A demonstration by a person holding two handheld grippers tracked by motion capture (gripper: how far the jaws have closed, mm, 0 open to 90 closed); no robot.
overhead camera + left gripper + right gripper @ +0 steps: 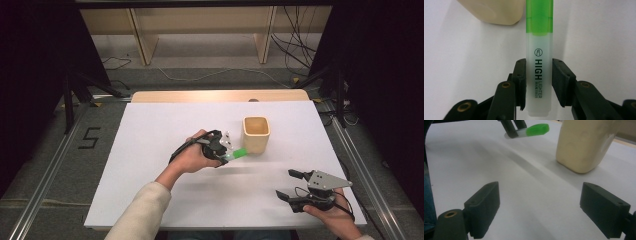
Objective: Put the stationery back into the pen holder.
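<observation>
The green-capped highlighter with a translucent white barrel [539,62] is clamped across its barrel by the left hand-held gripper [539,82], whose two black pads press on either side of the printed lettering; in the left gripper view it runs straight up the middle of the frame, cap end toward the top. In the high view the same pen [237,154] sits just right of centre, carried above the white counter [150,165] with its green cap pointing toward the lower left side of the square beige cup [256,134], close beside it but apart from it as far as the pictures tell. From the right gripper view the pen [531,130] hangs at the top of the frame, tilted slightly, clear of the surface, with the cup [584,145] at the upper right. The pick-up looks finished, and the carry toward the cup looks nearly so; what seems left is to raise the pen over the rim, turn it more upright and let it go inside, since the cap is level with the wall, not above the opening. The right hand-held gripper [294,184] rests at the lower right of the high view, jaws spread wide and holding nothing, well apart from the cup.
</observation>
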